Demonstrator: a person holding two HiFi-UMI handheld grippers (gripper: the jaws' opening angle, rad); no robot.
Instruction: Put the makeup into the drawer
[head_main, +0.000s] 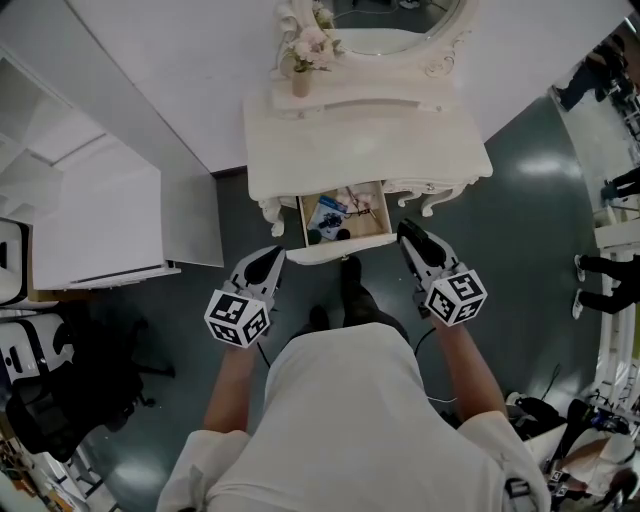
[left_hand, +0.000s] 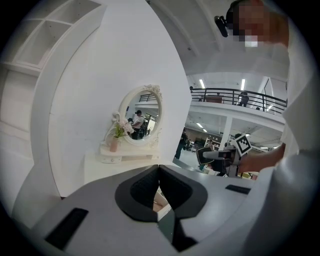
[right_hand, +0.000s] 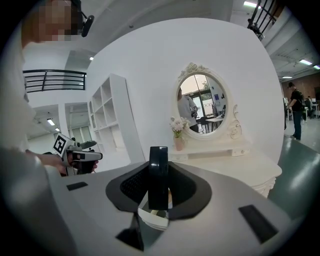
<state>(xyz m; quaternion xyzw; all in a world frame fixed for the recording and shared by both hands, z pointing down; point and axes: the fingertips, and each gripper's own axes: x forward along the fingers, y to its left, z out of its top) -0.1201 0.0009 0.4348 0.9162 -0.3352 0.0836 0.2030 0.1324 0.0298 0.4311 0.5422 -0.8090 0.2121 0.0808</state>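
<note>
The white dressing table (head_main: 370, 140) has its drawer (head_main: 345, 250) pulled out, with several makeup items lying inside. My right gripper (head_main: 406, 232) is just right of the drawer's front corner, shut on a dark round makeup compact (right_hand: 158, 177) that stands on edge between the pads. My left gripper (head_main: 266, 266) hovers just left of the drawer front. Its jaws are shut with nothing between them (left_hand: 159, 172). Each gripper shows in the other's view: the right gripper (left_hand: 225, 155) and the left gripper (right_hand: 80, 155).
An oval mirror (head_main: 400, 30) and a small vase of flowers (head_main: 303, 60) stand at the back of the table. A white shelf unit (head_main: 90, 210) is at the left, and a black chair (head_main: 60, 390) stands beside me. My feet (head_main: 350, 285) are right below the drawer.
</note>
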